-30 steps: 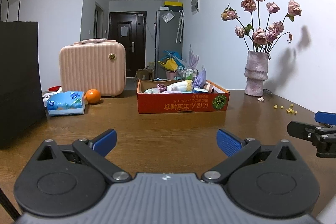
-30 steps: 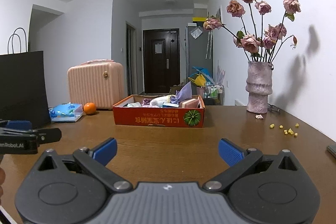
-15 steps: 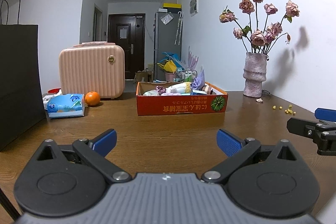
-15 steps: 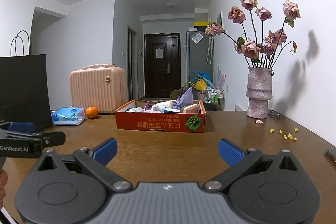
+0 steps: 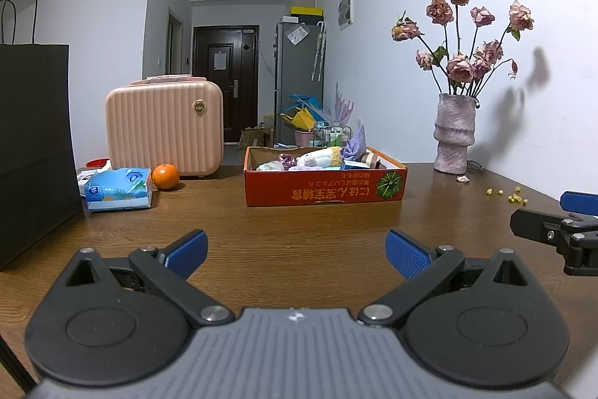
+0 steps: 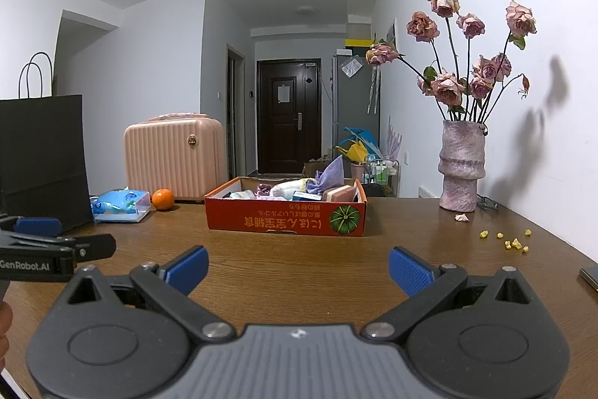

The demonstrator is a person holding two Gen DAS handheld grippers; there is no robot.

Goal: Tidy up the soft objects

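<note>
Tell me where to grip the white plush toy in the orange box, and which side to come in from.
Grip the white plush toy across its rounded middle, coming down from above. It lies on its side among other soft items, below the rim of the orange cardboard box, so the walls block a level approach. Either open gripper would likely do; the left gripper faces the box squarely.

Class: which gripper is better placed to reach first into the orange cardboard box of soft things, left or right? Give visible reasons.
Hard to separate, slightly the left gripper: the orange box looks slightly larger there. The right gripper is equally open and empty.
</note>
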